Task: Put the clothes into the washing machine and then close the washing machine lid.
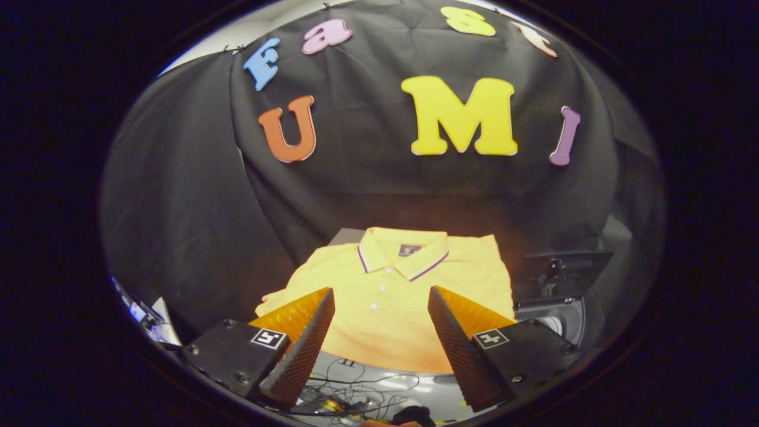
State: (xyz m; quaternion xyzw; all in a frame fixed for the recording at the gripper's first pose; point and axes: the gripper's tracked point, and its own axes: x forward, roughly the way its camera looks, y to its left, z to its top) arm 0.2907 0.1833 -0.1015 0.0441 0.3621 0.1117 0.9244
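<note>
I hold my claw [379, 332] level and raised, looking forward and slightly down over the scene, its two fingers [302, 350] spread wide apart with nothing between the pads. Neither finger touches anything.

Just ahead of the fingers and framed in the gap between them lies the yellow polo shirt [385, 296], spread flat with its front up. Its collar [403, 252], trimmed with a thin dark stripe, points away from me toward the black cloth wall [367, 178], and a short row of white buttons [375, 305] runs down the placket toward my claw. The near hem of the shirt sits below and between the fingertips. The shirt rests on a grey bench [347, 236], a corner of which shows behind the collar on the left.

To the right of the shirt, beyond my right finger, stands the washing machine [560, 296], dark and boxy, with its lid [566, 264] raised; the opening is partly hidden behind the finger, so I cannot tell what is inside.

Below the fingers, a tangle of thin cables [356, 394] lies on a pale glossy surface [409, 385].
</note>
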